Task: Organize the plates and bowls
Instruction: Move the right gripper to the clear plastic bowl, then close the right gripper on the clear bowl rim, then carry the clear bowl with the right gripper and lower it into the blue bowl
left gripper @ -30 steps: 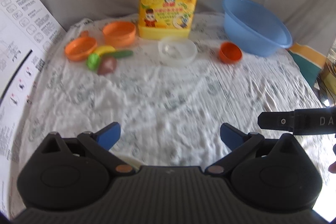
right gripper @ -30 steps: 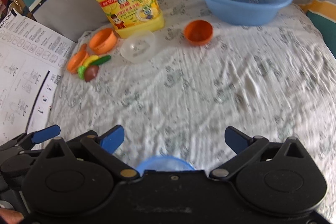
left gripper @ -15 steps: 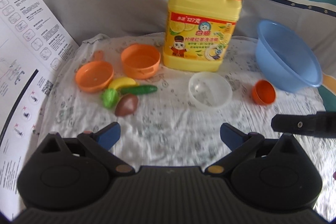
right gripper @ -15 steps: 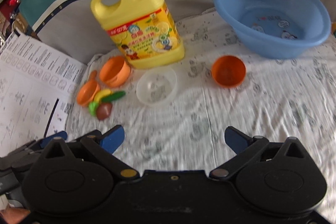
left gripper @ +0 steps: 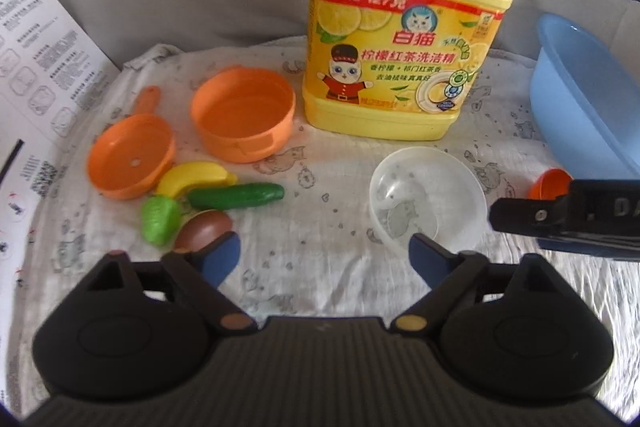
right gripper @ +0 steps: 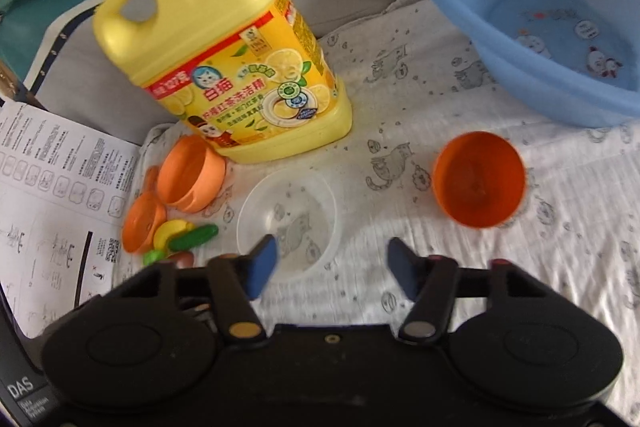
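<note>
White cat-printed cloth [right gripper: 440, 131] is covering the work surface, with a grey backrest rising behind it. On that cloth the clear plastic bowl [right gripper: 288, 223] is sitting upright, mouth up, and in the right wrist view it is lying at about eleven o'clock from the right gripper [right gripper: 332, 265], whose left blue pad is overlapping the bowl's near rim. That gripper's jaws are standing apart with nothing between them. Being round, the bowl offers no long axis; a rim pinch looks like the likely approach. From the left gripper [left gripper: 325, 257], also spread and holding nothing, the same clear plastic bowl [left gripper: 428, 207] is lying at about one o'clock, just past its right pad. Both are near; the right gripper seems marginally better placed.

Outward from the bowl, the orange cup [right gripper: 478, 179] is tipping on its side at two o'clock in the right view, mouth facing the camera. A yellow detergent jug [right gripper: 232, 67] is standing at twelve, close behind the bowl, and could crowd a forward reach. Beyond the cup, the blue basin [right gripper: 540, 7] is resting at one o'clock. At nine to ten o'clock are lying an orange toy pot [left gripper: 244, 115], an orange toy pan [left gripper: 130, 163], a toy banana [left gripper: 192, 179], a toy cucumber [left gripper: 236, 195] and a printed instruction sheet [right gripper: 48, 195].
</note>
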`<act>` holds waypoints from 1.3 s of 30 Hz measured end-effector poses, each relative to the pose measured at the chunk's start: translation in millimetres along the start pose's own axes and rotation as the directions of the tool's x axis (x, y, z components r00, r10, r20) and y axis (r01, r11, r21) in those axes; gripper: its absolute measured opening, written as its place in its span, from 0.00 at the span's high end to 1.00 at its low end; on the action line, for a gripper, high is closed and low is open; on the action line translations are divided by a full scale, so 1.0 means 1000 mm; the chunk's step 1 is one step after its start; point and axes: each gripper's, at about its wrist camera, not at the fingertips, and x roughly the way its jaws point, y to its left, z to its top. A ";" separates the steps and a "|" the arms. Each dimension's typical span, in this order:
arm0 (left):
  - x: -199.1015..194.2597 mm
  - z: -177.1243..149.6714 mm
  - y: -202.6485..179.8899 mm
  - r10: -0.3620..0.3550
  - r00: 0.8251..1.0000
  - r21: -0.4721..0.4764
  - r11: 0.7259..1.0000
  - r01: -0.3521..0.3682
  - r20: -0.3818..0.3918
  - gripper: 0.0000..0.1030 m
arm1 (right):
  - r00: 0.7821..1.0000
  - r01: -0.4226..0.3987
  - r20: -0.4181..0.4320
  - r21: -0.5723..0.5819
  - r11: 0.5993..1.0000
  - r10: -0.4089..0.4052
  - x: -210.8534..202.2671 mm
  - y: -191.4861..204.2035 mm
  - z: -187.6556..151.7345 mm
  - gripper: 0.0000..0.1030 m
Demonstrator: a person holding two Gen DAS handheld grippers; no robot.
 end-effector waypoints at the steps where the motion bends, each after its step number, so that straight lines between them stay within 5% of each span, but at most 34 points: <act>1: 0.004 0.001 -0.001 -0.004 1.000 -0.004 1.000 0.004 -0.003 0.18 | 1.000 -0.006 -0.003 0.003 1.000 0.006 0.005 0.000 0.002 0.55; 8: 0.028 0.008 -0.009 -0.054 0.998 0.007 0.999 0.054 -0.028 0.43 | 1.000 -0.005 -0.002 -0.023 1.000 0.005 0.031 0.007 0.005 0.74; 13: 0.038 0.009 -0.016 -0.096 0.994 0.030 0.995 0.098 -0.044 0.78 | 1.000 -0.004 -0.005 -0.026 1.000 0.004 0.044 0.008 0.007 0.84; 25: 0.027 -0.001 -0.016 -0.078 0.996 0.054 0.995 0.081 -0.050 0.82 | 1.000 -0.004 -0.001 -0.043 0.999 0.004 0.038 0.017 -0.005 0.85; 39: -0.028 -0.030 -0.027 -0.091 0.994 0.061 0.994 0.094 -0.054 0.82 | 1.000 -0.008 0.015 -0.053 0.999 0.009 -0.020 0.012 -0.044 0.85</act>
